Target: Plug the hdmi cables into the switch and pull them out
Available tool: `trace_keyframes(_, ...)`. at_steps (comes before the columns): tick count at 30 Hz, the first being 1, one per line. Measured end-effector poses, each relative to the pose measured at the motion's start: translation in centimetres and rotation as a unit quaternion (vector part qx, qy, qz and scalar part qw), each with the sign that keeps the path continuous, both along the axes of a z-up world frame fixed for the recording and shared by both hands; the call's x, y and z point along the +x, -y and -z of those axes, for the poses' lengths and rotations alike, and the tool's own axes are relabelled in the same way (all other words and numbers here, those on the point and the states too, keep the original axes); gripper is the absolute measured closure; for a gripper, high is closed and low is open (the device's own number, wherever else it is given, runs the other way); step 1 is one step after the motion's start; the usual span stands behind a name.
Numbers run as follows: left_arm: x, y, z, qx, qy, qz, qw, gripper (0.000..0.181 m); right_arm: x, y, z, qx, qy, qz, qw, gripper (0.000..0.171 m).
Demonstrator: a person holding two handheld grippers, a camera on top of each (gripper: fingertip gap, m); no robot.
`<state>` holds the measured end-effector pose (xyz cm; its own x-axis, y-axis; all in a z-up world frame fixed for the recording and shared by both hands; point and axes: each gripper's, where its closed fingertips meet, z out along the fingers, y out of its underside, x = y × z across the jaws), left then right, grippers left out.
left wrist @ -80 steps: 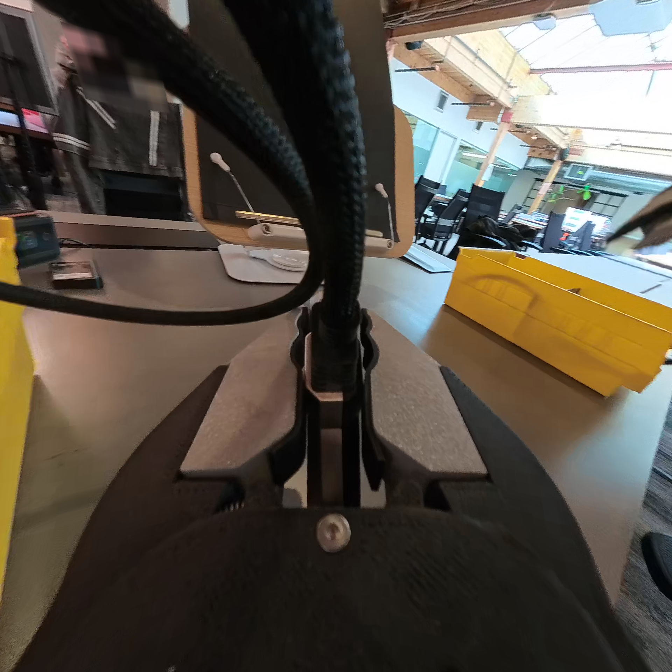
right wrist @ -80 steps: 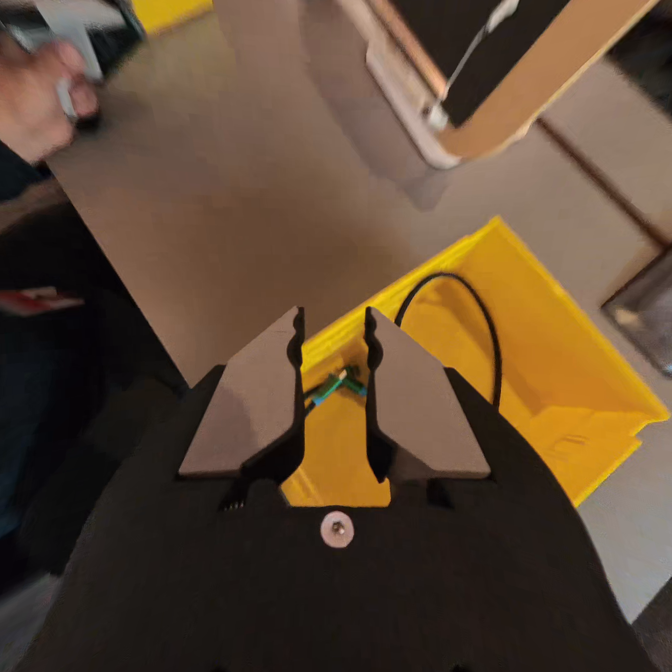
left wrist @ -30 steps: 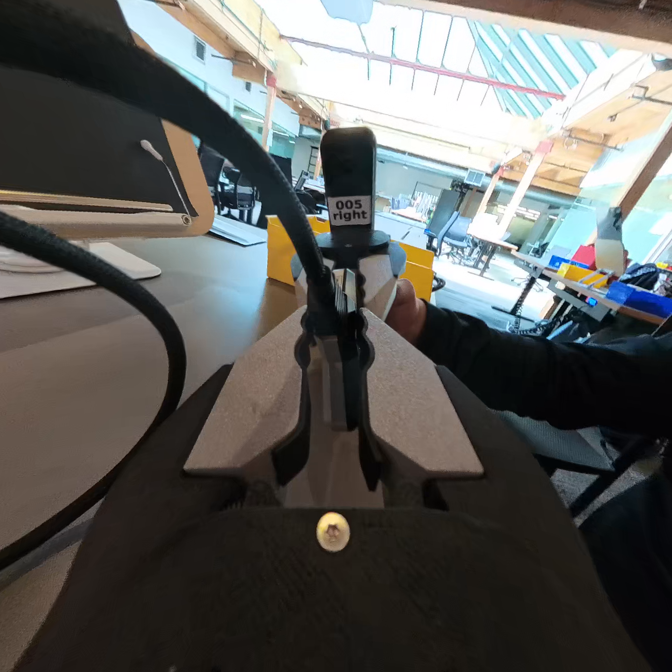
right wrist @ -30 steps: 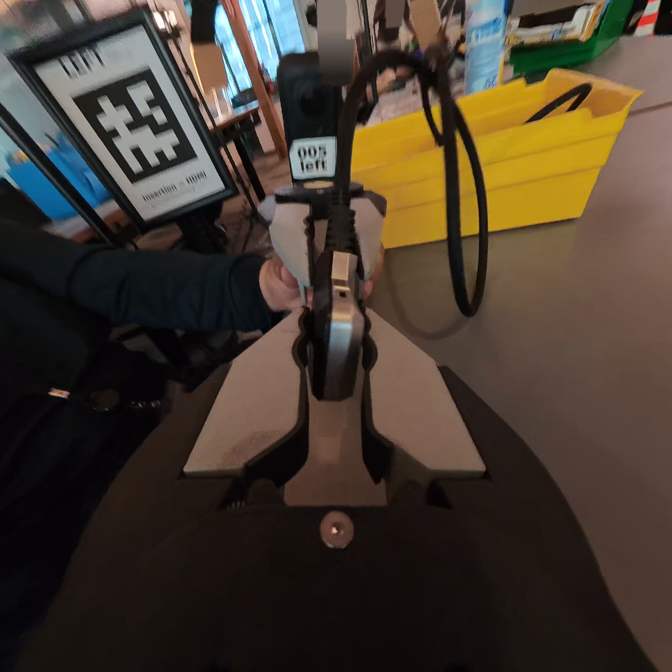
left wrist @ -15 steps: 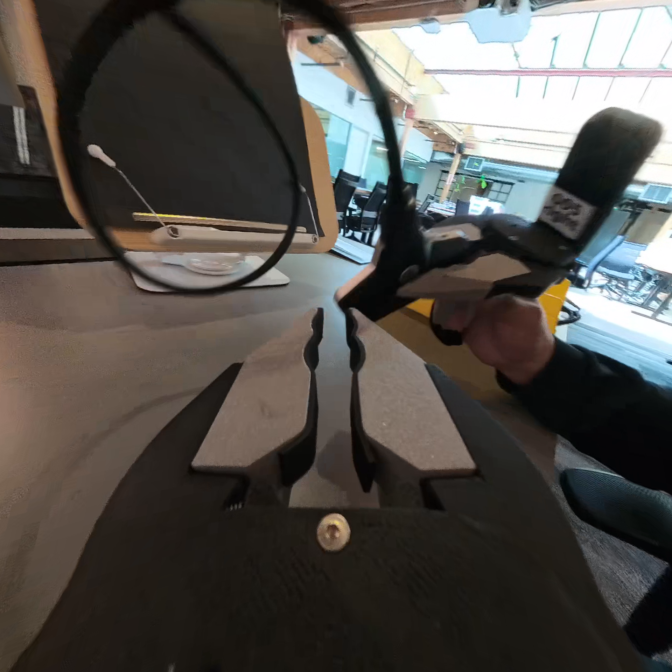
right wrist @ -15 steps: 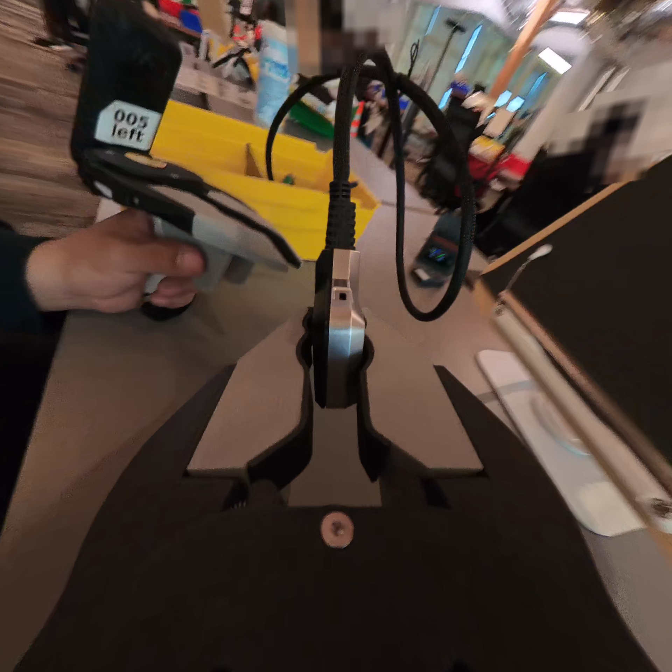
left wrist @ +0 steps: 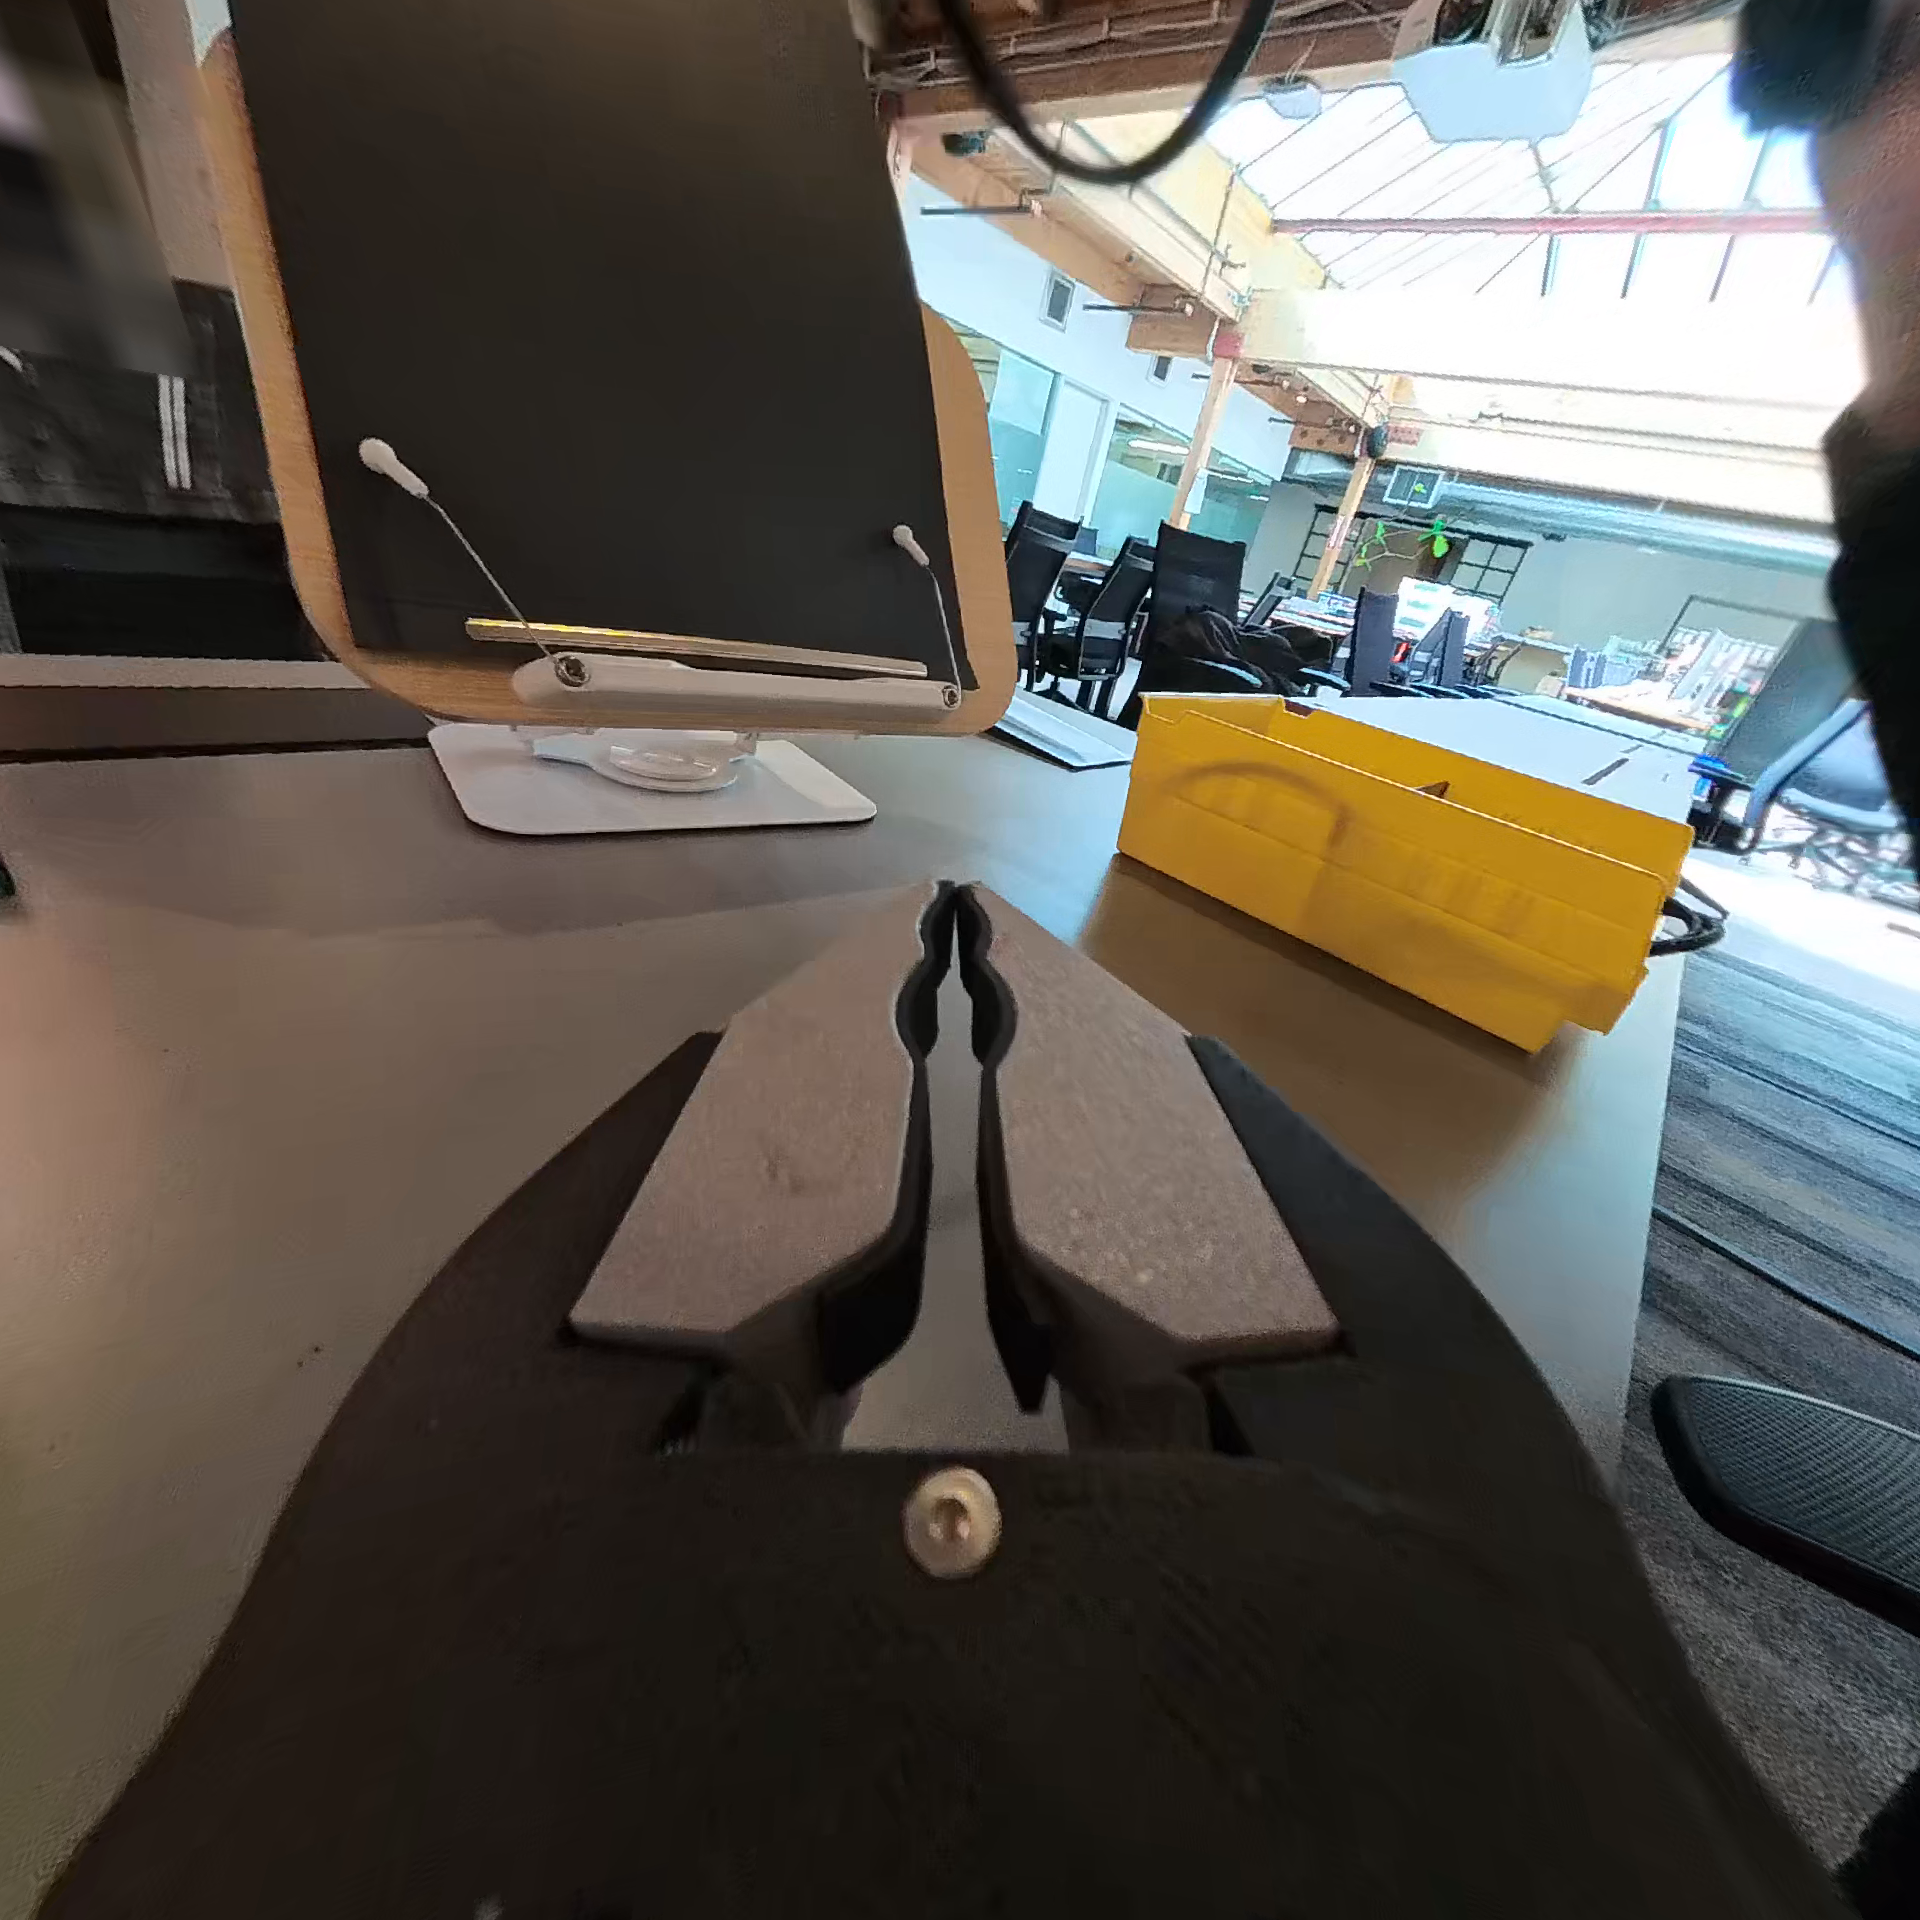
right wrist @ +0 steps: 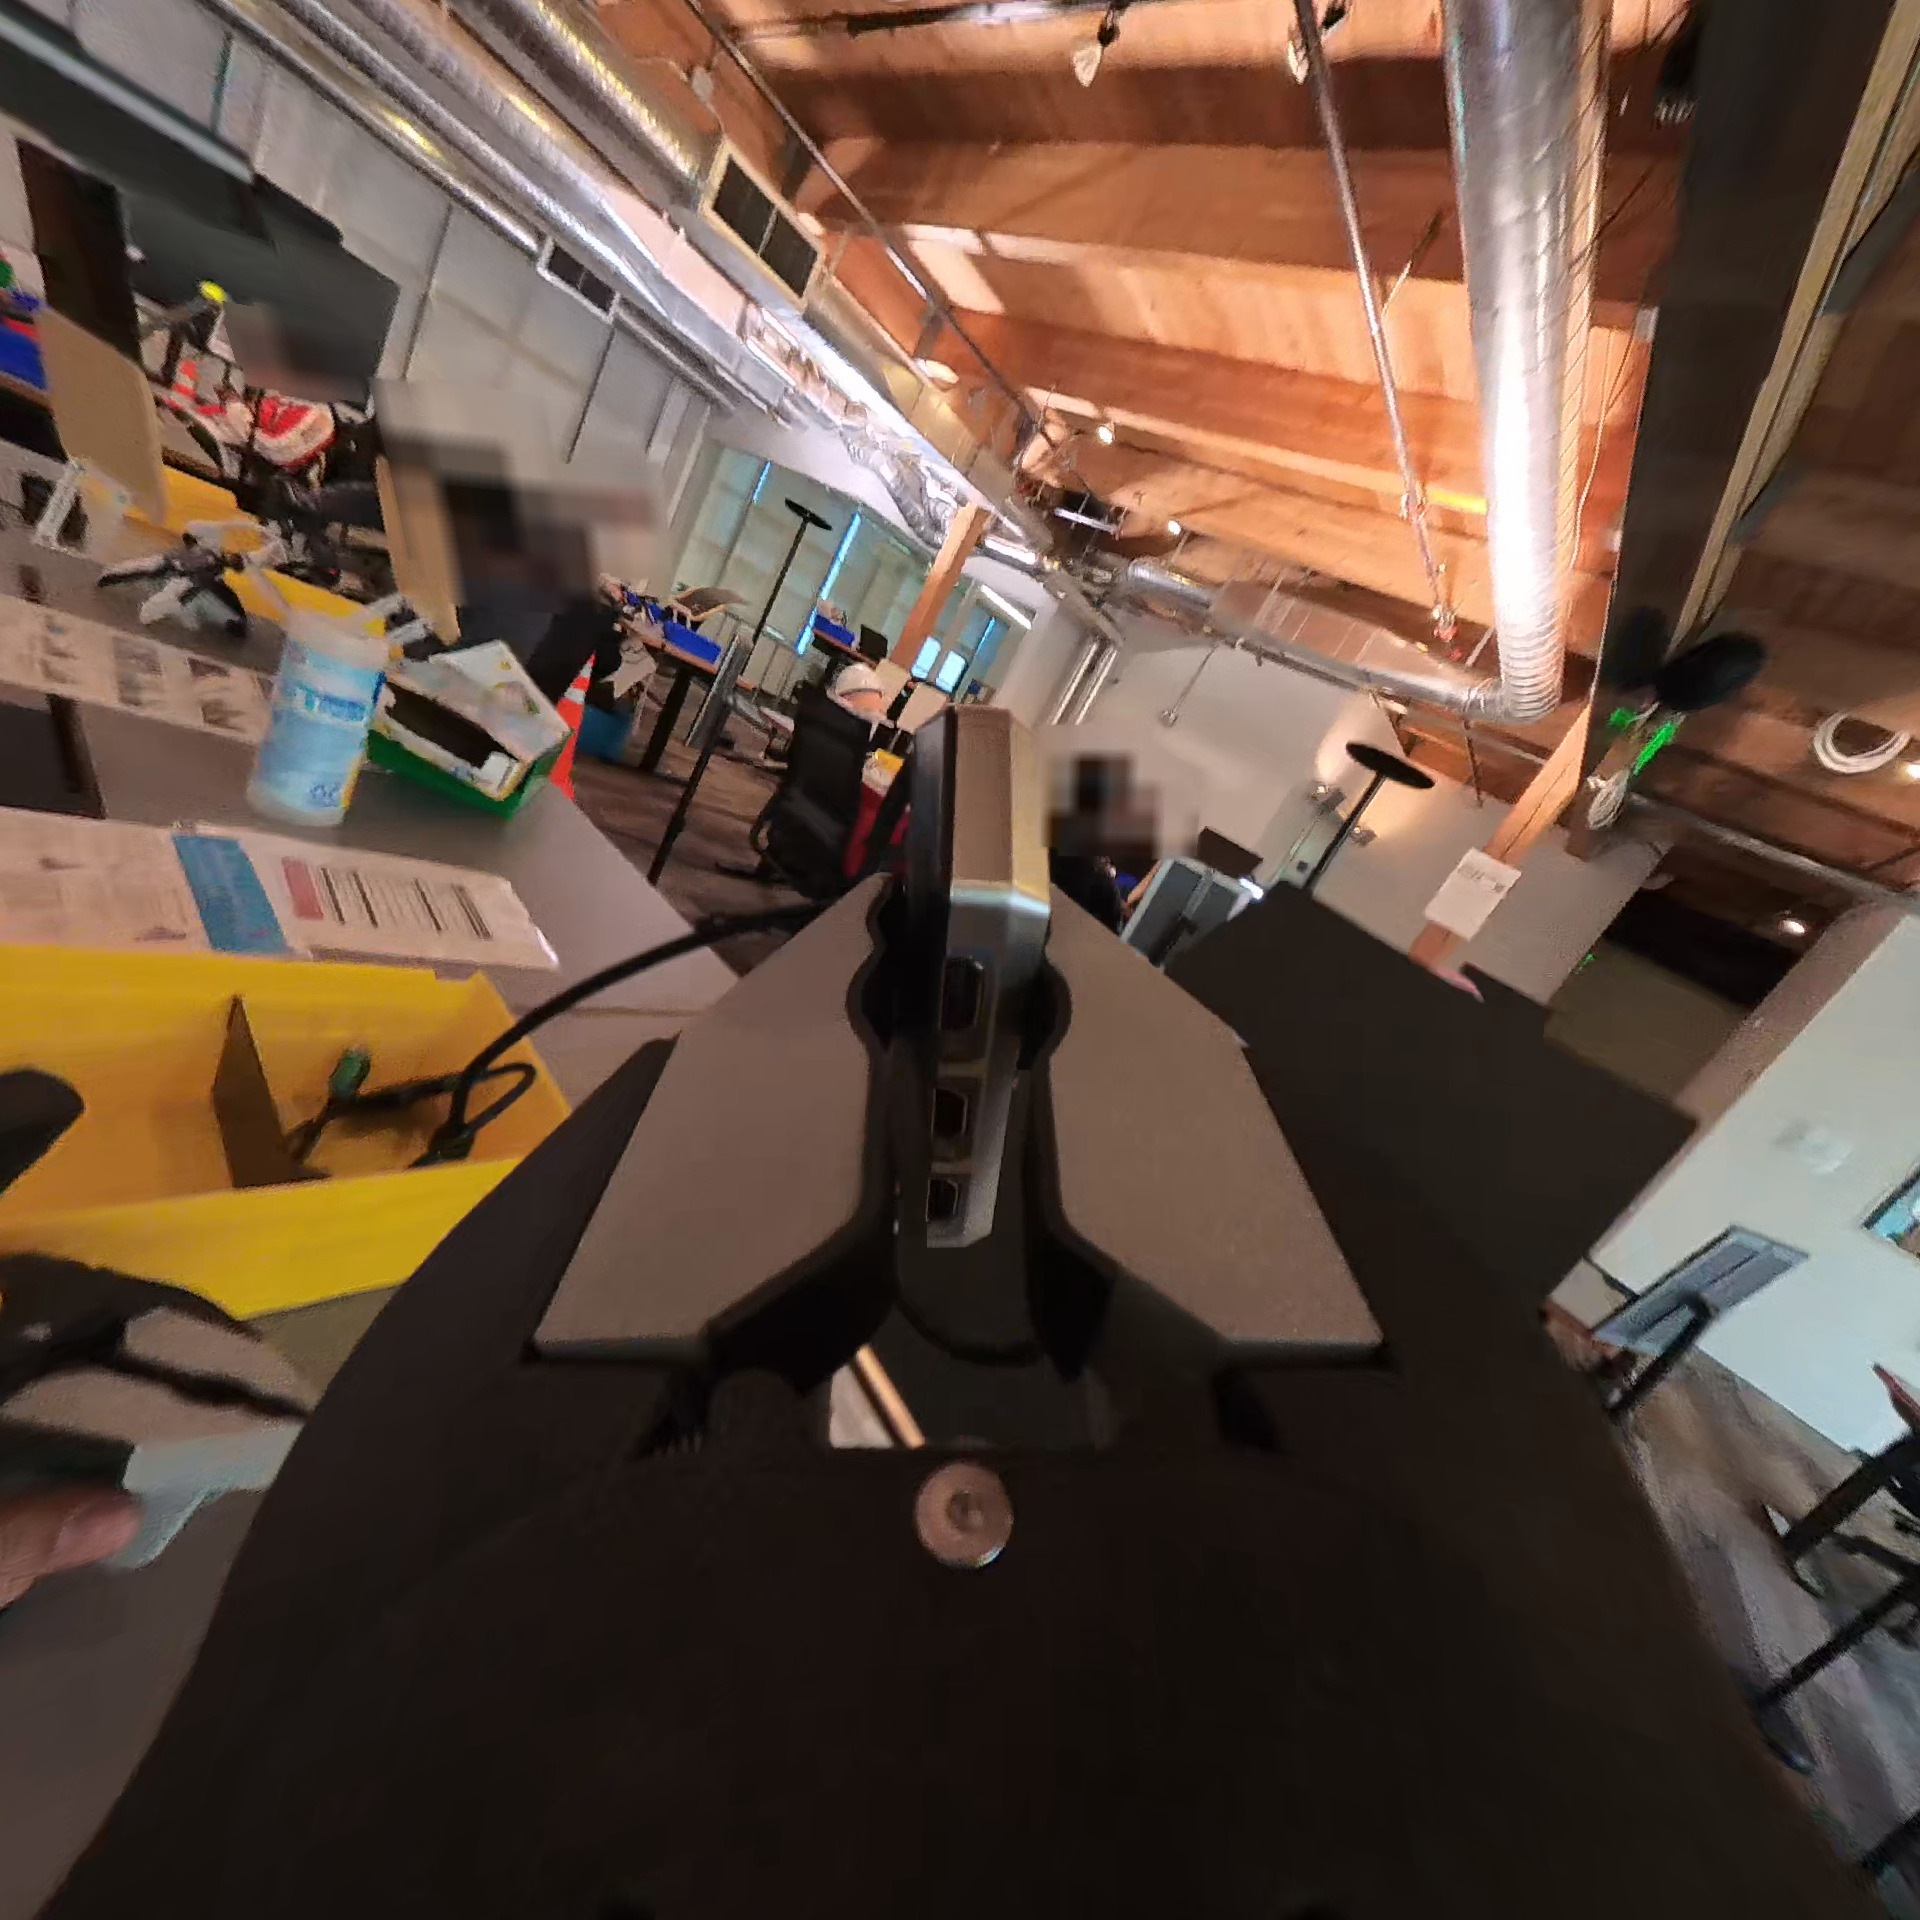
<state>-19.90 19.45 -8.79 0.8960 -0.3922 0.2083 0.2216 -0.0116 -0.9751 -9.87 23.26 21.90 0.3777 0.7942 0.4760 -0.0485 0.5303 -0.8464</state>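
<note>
My right gripper [right wrist: 961, 914] is shut on the silver HDMI switch [right wrist: 982, 935] and holds it up in the air, tilted toward the ceiling. Three ports [right wrist: 951, 1117] on its near edge face the camera and are empty. A black cable [right wrist: 623, 966] runs from behind the left finger toward the yellow bin [right wrist: 260, 1236]. My left gripper [left wrist: 956, 904] is shut and empty, low over the grey table [left wrist: 312, 1039]. It also shows in the right wrist view [right wrist: 125, 1382] at the lower left. A black cable loop [left wrist: 1101, 114] hangs at the top of the left wrist view.
The yellow bin [left wrist: 1392, 862] sits at the table's right edge, with more cables [right wrist: 416, 1101] inside it. A wooden book stand with a black board [left wrist: 623, 416] on a white base stands at the back. A chair [left wrist: 1808, 1475] is beside the table. Some 35 cm of space lies between my two pairs of fingers.
My left gripper let go of the cable plug, drew away from the switch and closed empty. My right gripper swung the switch up and turned it, so its ports face the camera.
</note>
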Motion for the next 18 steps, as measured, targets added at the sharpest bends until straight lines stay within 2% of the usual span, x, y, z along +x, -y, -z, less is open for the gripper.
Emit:
trace_keyframes(3,-0.2,0.0,0.0,0.000,0.007,0.000,1.000,0.181,0.6,0.6,-4.2,-0.019,-0.015,-0.033,0.999,0.151)
trace_keyframes(7,-0.4,0.0,-0.1,0.002,0.019,0.002,1.000,0.181,0.3,1.5,-6.2,-0.029,-0.022,-0.072,0.997,0.152)
trace_keyframes(10,-0.6,0.1,-0.3,0.005,0.026,0.000,1.000,0.181,-0.9,3.0,-5.1,-0.102,-0.010,-0.165,0.981,0.152)
trace_keyframes(13,-0.6,0.1,-0.2,0.004,0.030,0.003,1.000,0.181,-2.9,5.1,-2.4,-0.168,0.046,-0.248,0.953,0.152)
trace_keyframes(16,-0.5,0.0,-0.2,0.001,0.030,0.006,1.000,0.181,-4.9,8.3,0.8,-0.179,0.122,-0.303,0.928,0.152)
trace_keyframes(18,-0.5,0.0,-0.1,-0.001,0.029,0.008,1.000,0.181,-5.7,10.2,1.4,-0.182,0.133,-0.330,0.917,0.152)
